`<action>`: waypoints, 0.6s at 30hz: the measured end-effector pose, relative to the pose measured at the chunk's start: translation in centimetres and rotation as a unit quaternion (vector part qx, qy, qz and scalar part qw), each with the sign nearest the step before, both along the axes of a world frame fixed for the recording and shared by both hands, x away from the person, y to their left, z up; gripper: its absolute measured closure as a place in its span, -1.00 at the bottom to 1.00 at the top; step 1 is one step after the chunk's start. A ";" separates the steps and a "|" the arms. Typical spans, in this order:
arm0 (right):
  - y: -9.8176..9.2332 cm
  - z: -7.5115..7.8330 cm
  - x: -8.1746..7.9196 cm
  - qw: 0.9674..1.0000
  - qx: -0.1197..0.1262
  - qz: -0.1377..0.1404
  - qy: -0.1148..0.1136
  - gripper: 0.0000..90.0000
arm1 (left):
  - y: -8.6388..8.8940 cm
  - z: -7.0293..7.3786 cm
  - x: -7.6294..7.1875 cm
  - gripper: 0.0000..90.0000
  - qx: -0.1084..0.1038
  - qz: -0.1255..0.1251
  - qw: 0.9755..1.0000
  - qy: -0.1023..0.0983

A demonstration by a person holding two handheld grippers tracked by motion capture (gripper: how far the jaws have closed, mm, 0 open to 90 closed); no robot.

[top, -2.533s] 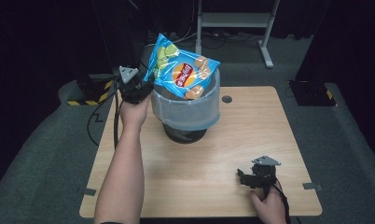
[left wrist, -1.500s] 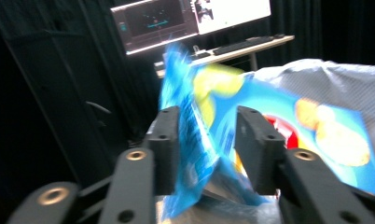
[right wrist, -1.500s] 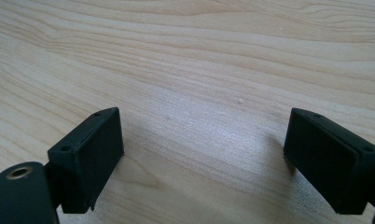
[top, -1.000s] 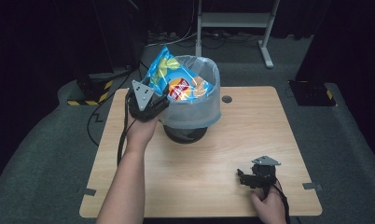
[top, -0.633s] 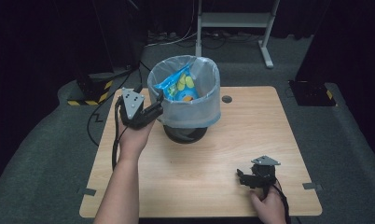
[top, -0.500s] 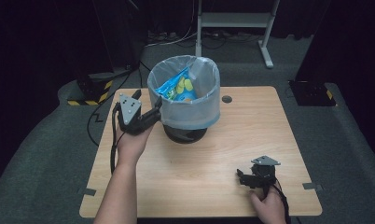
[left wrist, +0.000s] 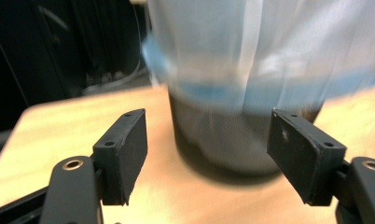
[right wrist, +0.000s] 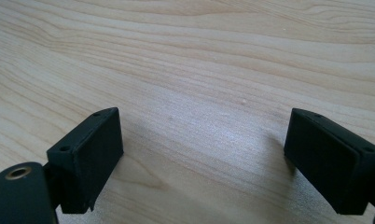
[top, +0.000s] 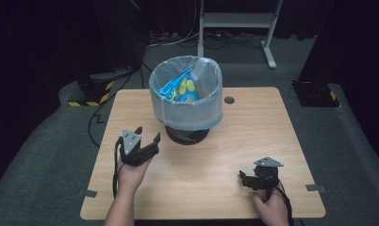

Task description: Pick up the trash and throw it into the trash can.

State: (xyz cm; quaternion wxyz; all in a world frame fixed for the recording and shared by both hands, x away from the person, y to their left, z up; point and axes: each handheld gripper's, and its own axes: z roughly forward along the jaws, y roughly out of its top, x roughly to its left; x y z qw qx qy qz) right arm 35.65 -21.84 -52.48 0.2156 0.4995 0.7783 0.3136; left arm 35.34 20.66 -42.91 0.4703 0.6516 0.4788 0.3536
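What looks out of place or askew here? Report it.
Nothing stands out. The chip bag lies inside the lined bin, which stands upright on the table. Nothing is spilled. The left gripper and right gripper sit low over the wood, jaws open and empty.

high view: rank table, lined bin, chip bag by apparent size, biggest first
1. table
2. lined bin
3. chip bag, part sunk in the bin, so only its visible part is ranked

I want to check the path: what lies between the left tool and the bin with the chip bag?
Only bare wooden table lies between the left tool and the bin, as the high view shows. The chip bag sits inside.
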 end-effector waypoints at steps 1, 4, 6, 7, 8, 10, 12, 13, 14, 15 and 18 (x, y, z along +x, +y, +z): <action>0.0 0.0 0.0 1.000 0.000 0.000 0.000 -0.75 | 0.1 -0.8 -0.2 -0.37 0.002 -0.002 1.000 0.011; 0.0 0.0 0.0 1.000 0.000 0.000 0.000 -0.76 | 0.3 -2.6 -0.7 -0.38 0.008 -0.004 0.999 0.034; 0.0 0.0 0.0 1.000 0.000 0.000 0.000 -0.76 | 0.5 -3.8 -1.0 -0.38 0.002 -0.007 0.999 0.054; 0.0 0.0 0.0 1.000 0.000 0.000 0.000 -0.76 | 0.5 -4.5 -1.2 -0.37 -0.003 -0.011 0.998 0.066; 0.0 0.0 0.0 1.000 0.000 0.000 0.000 -0.76 | 0.4 -5.1 -1.4 -0.37 -0.002 -0.013 0.997 0.077; 0.0 0.0 0.0 1.000 -0.001 0.000 0.000 -0.76 | 0.2 -6.4 -1.9 -0.37 0.011 -0.016 0.995 0.100; 0.0 0.0 0.0 1.000 0.000 0.000 0.000 -0.76 | 0.2 -7.6 -2.2 -0.40 0.014 -0.017 0.991 0.131; 0.0 0.0 0.0 1.000 -0.001 0.000 0.000 -0.76 | 0.3 -8.2 -2.3 -0.41 0.016 -0.018 0.990 0.141; 0.0 0.0 0.0 1.000 -0.001 0.001 0.000 -0.76 | 0.3 -8.7 -2.5 -0.42 0.019 -0.017 0.988 0.149; 0.0 0.0 0.0 1.000 -0.001 0.000 0.000 -0.76 | 0.4 -9.2 -2.7 -0.42 0.026 -0.014 0.988 0.153; 0.1 0.0 0.0 1.000 -0.001 0.000 0.000 -0.76 | 0.3 -9.7 -2.5 -0.45 0.038 -0.008 0.984 0.173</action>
